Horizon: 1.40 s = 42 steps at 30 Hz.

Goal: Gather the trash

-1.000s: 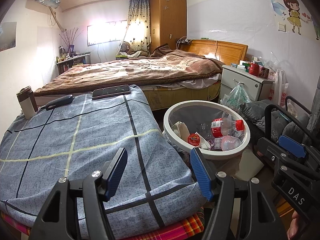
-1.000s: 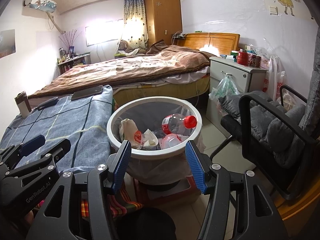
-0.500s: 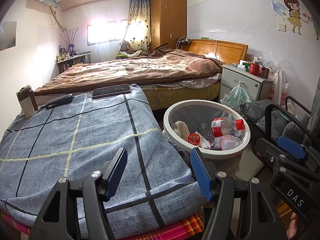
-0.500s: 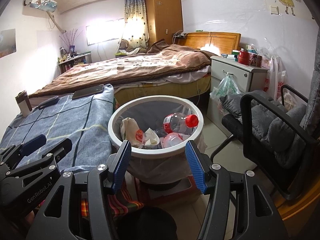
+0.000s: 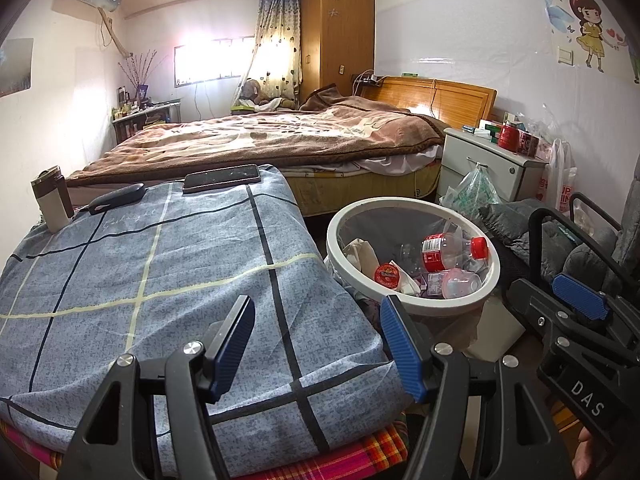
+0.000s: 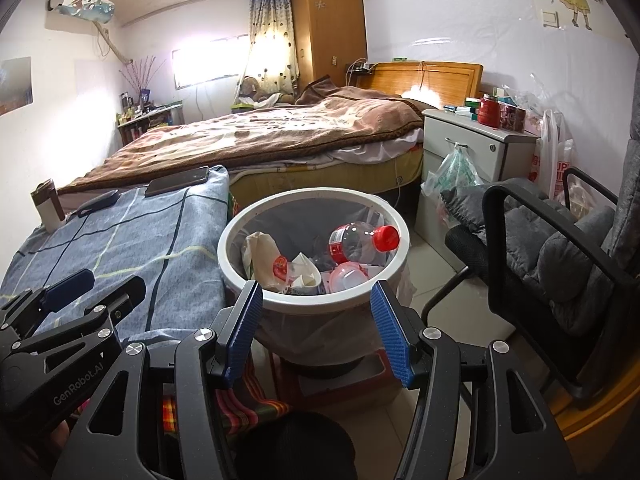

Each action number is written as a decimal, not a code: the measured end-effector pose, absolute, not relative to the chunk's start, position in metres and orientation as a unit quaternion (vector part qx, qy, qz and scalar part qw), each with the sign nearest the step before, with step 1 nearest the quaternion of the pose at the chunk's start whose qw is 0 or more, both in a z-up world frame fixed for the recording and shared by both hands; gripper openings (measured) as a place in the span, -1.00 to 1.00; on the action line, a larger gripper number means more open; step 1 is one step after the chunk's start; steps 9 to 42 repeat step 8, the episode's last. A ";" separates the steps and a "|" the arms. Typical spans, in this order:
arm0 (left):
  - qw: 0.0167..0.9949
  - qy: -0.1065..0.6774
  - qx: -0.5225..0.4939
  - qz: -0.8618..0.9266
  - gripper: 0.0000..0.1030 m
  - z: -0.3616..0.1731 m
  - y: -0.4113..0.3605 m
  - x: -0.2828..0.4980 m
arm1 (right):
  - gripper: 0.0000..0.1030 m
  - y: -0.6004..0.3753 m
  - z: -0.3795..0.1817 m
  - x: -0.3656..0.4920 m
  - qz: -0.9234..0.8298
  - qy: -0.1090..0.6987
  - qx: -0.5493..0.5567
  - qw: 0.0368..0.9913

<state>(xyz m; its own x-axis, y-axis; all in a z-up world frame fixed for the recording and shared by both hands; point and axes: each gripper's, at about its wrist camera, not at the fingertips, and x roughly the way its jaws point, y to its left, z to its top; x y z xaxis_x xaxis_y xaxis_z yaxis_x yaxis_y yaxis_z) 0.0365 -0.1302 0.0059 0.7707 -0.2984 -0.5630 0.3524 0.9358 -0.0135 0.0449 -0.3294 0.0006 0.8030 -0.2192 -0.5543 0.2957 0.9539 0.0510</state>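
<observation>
- Left tool (image 5: 318,338) poised above the blue checked cloth (image 5: 140,272) on the surface, jaws wide apart, nothing between them.
- Right tool (image 6: 316,326) aimed at the white-rimmed trash bin (image 6: 240,268), jaws likewise spread and empty.
- Trash already inside the bin: clear bottle with red cap (image 6: 362,240), small lidded cup (image 6: 348,278), crumpled paper (image 6: 306,272), pale wrapper (image 6: 260,256).
- No loose trash visible on the cloth; only a phone (image 5: 222,176), a dark flat object (image 5: 116,199) and a tumbler (image 5: 52,204) at its far edge.
- Likely close to finished, judging by the full bin.
- Risks from here: mistaking the phone or tumbler for rubbish; knocking the bin, perched on a low red stool (image 6: 340,380) just beside the surface, and spilling the heap; snagging the thin liner (image 6: 320,336) with a blue pad (image 6: 242,334); clashing the two tools, held close together.
</observation>
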 end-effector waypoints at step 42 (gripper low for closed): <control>0.939 0.292 0.047 -0.174 0.31 0.005 -0.130 0.037 | 0.13 -0.329 0.001 0.045 -0.137 0.284 0.067 0.947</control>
